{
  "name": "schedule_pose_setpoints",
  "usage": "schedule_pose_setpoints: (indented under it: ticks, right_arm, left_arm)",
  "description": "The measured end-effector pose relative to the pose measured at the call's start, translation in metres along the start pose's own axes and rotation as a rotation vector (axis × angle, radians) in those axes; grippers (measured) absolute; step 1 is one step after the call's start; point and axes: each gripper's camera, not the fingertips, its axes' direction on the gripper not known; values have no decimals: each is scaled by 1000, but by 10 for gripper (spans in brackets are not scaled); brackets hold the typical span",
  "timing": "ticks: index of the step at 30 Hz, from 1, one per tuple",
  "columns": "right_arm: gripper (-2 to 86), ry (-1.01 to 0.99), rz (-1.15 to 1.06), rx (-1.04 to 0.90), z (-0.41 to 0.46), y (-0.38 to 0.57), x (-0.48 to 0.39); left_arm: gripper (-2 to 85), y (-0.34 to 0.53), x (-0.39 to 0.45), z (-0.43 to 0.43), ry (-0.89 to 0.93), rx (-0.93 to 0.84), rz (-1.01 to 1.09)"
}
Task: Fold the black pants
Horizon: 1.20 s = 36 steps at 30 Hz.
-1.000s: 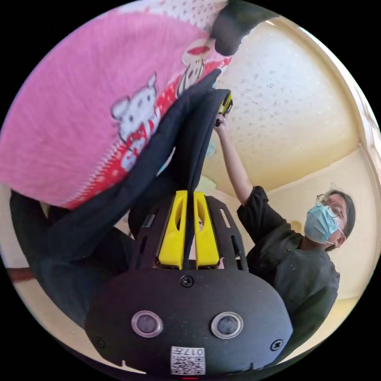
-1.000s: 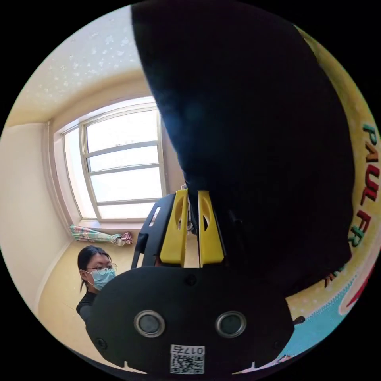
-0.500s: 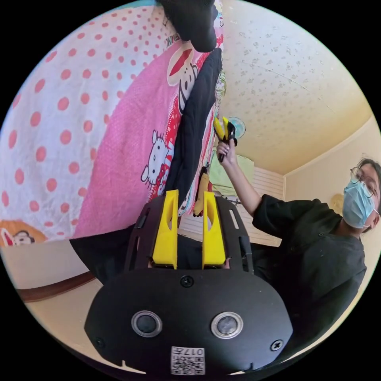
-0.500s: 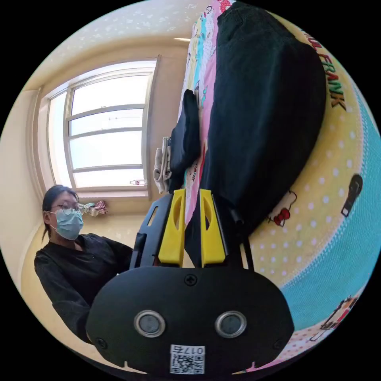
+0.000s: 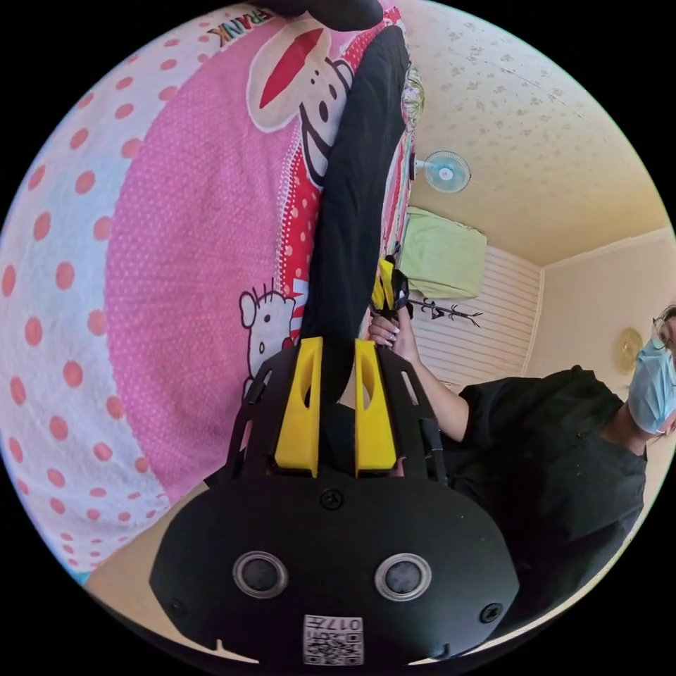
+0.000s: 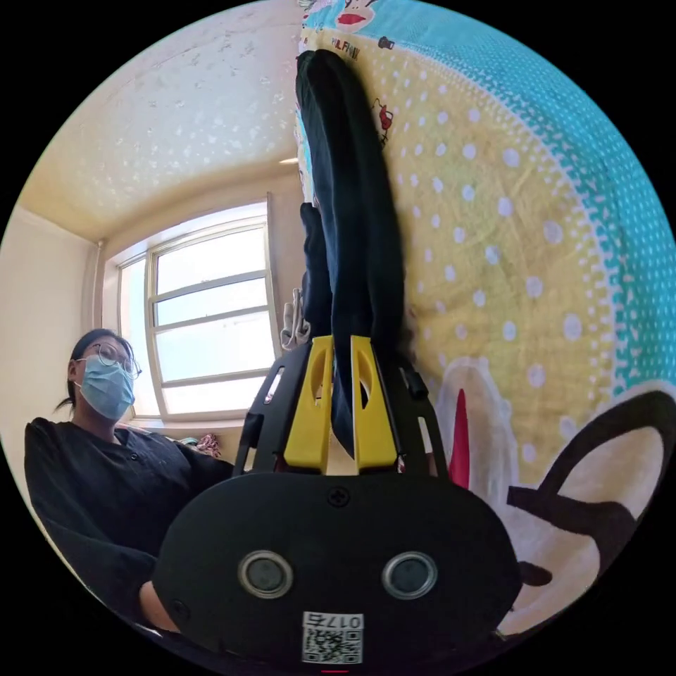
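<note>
The patterned bedspread [image 5: 141,282] is the work surface; its pink, dotted panel fills much of the left gripper view and its yellow and teal panels [image 6: 535,232] fill much of the right gripper view. Both cameras sit low and close to it, so the spread appears tipped on edge.

The black pants [image 5: 352,211] lie on the bedspread as a long, narrow, doubled-over band. In the right gripper view the black pants [image 6: 352,246] show at least two stacked layers along one edge, which suggests that a fold is already in place and is being set down or aligned. A second dark garment [image 6: 313,274] rests beyond them, toward the window [image 6: 204,317].

The person [image 5: 556,451] sits beside the bed, with one hand [image 5: 394,331] reaching to the near edge of the pants.

The left gripper [image 5: 336,415] has its jaws narrowly parted, with black fabric running between them; whether both jaws press on the cloth cannot be told. The right gripper [image 6: 341,415] also has its jaws narrowly parted, with a fabric edge hanging in the gap; a firm grip cannot be confirmed. Each gripper sits at one end of the folded edge, presumably to keep the layers square.
</note>
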Motion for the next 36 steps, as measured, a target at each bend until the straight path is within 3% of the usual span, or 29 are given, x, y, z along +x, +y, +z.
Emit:
schedule_pose_setpoints:
  ticks: [2, 7, 11, 13, 19, 32, 36]
  right_arm:
    - [52, -7, 7, -25, 5, -10, 7]
    - [90, 259, -115, -136, 4, -36, -15]
    - [99, 310, -146, -222, 15, -50, -9]
    - [97, 435, -178, -278, 32, -55, -11]
    - [91, 467, -144, -192, 40, -62, 6]
    - [99, 542, -97, -106, 59, -100, 21]
    - [89, 559, -155, -45, 49, -109, 13]
  left_arm:
    - [77, -1, 5, 8, 4, -22, -5]
    - [76, 2, 26, 18, -43, -34, 9]
    - [78, 2, 43, 29, -71, -39, 7]
    - [78, 3, 50, 34, -89, -38, 8]
    - [77, 3, 64, 43, -76, -20, -10]
    - [100, 0, 62, 29, 263, 82, -197]
    - [108, -5, 75, 20, 271, 90, -197]
